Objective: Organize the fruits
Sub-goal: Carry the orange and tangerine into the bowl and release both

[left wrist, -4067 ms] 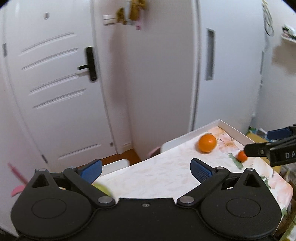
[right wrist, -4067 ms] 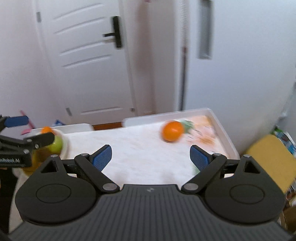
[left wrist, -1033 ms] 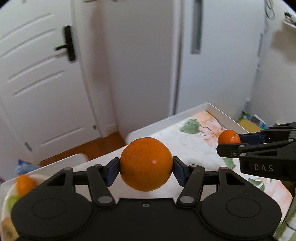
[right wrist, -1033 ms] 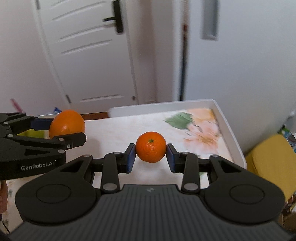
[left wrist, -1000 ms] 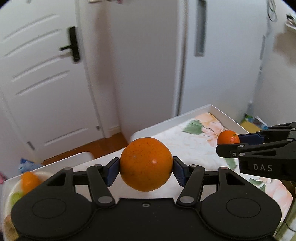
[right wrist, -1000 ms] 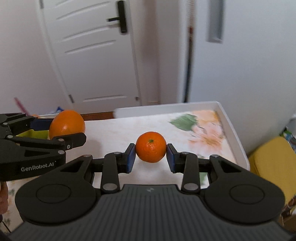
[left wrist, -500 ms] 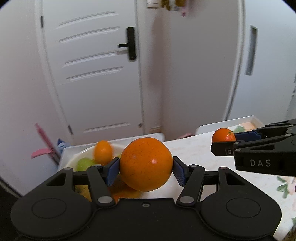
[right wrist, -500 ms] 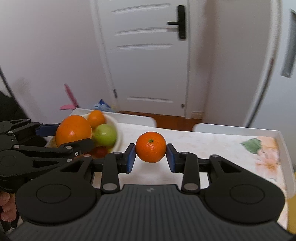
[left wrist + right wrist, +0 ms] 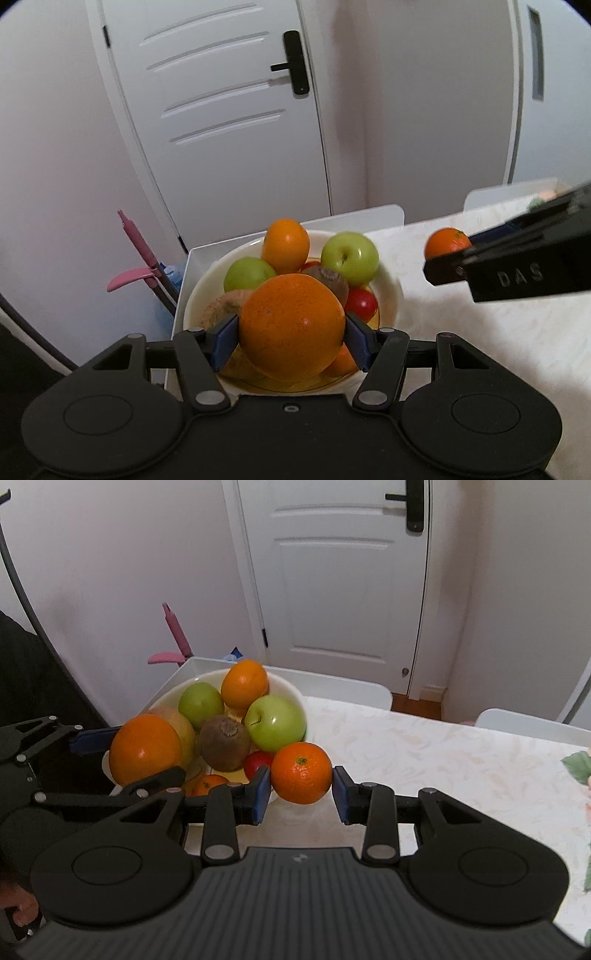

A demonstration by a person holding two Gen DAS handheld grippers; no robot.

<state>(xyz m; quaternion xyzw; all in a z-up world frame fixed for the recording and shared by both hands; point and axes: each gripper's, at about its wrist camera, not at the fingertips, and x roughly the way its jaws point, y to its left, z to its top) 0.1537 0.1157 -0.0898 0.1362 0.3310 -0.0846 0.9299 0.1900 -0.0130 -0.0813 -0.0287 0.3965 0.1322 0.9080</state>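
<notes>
Gripped tightly, a large orange (image 9: 291,326) is held by the left claw (image 9: 291,341) over the fruit bowl (image 9: 388,295); a mandarin (image 9: 301,772) is clamped in the right claw (image 9: 301,799) beside it.

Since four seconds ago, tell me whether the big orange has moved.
Yes. The big orange lay on the floral end of the table; now the left gripper holds it over the fruit bowl at the opposite end.
</notes>
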